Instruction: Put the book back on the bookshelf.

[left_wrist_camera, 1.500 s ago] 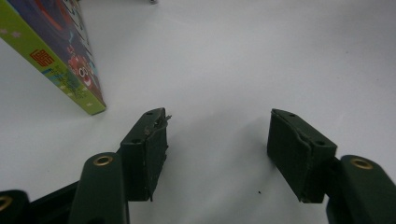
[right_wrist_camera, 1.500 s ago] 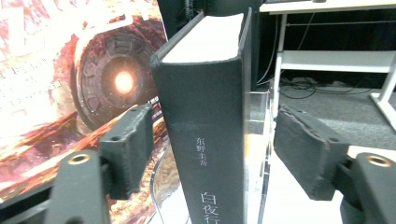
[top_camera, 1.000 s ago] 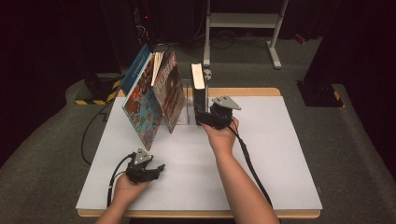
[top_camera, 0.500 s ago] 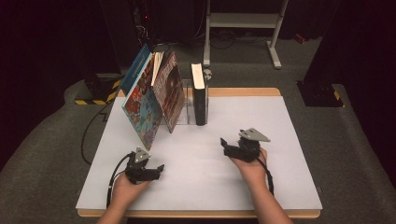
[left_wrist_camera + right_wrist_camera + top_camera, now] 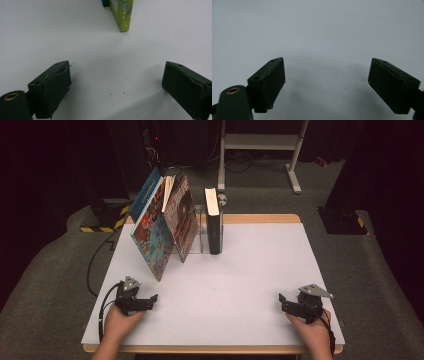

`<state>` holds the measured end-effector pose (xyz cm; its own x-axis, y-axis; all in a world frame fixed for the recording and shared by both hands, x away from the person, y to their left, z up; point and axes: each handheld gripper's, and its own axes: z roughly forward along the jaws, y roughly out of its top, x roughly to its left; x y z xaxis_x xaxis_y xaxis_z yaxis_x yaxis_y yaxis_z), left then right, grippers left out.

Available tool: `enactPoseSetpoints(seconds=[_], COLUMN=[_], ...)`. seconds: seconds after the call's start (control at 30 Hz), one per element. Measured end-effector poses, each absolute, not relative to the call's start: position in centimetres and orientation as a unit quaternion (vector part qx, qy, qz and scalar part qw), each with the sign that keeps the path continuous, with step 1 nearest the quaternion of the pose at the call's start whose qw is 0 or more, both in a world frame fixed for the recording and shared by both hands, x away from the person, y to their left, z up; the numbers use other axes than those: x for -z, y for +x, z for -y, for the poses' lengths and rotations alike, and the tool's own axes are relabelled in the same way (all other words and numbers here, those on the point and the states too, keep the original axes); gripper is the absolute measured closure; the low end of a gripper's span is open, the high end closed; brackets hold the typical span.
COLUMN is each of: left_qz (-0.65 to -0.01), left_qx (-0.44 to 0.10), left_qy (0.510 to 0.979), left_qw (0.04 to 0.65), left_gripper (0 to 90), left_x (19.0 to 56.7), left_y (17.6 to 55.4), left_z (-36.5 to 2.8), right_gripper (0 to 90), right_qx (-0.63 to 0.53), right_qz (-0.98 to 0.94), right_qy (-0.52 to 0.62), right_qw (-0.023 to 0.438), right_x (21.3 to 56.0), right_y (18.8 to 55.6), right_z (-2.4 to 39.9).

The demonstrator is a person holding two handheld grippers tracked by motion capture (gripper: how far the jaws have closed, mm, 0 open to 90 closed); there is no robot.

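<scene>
My left gripper [image 5: 153, 301] rests low at the near left of the white table [image 5: 250, 270], pointing right. Its jaws have just been opening and stand wide apart with nothing between them [image 5: 117, 82]. My right gripper [image 5: 282, 303] sits at the near right, pointing left, open over bare table [image 5: 327, 80]. At the back, a black book [image 5: 214, 222] stands upright. A reddish book [image 5: 181, 217] and a large colourful book [image 5: 152, 237] lean to its left. The colourful book's green lower corner [image 5: 122, 15] lies ahead of the left jaws.
A blue book [image 5: 146, 187] leans behind the colourful ones. A clear bookend [image 5: 198, 227] stands between the reddish and black books. A white frame stand [image 5: 260, 142] is on the floor beyond the table. Cables trail off the left edge.
My right gripper has pulled away from the black book and come down to the near right of the table. My left gripper has slid a little to the left.
</scene>
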<state>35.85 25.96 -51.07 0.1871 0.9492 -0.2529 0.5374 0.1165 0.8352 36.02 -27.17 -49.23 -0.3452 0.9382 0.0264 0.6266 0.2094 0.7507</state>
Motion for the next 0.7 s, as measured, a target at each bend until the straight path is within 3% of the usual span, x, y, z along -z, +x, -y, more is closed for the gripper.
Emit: enactPoseSetpoints(seconds=[0.03, 0.1, 0.7], left_qz=[-0.596, -0.595, -0.59], left_qx=[-0.23, -0.232, -0.231], left_qy=[0.622, 0.621, 0.624], left_qw=[0.453, 0.455, 0.458], left_gripper=[8.5, 8.9, 11.9], left_x=[51.08, 51.1, 51.06], left_y=[35.84, 35.8, 35.66], left_z=[-25.91, -25.88, -25.89], right_gripper=[12.3, 12.0, 12.0], right_qx=[-0.326, -0.306, -0.312], right_qz=[-0.757, -0.771, -0.768], right_qy=[0.529, 0.511, 0.511], right_qw=[0.201, 0.227, 0.227], right_x=[49.49, 49.56, 49.64], right_y=[36.62, 36.37, 36.26], right_z=[26.98, 26.19, 26.29])
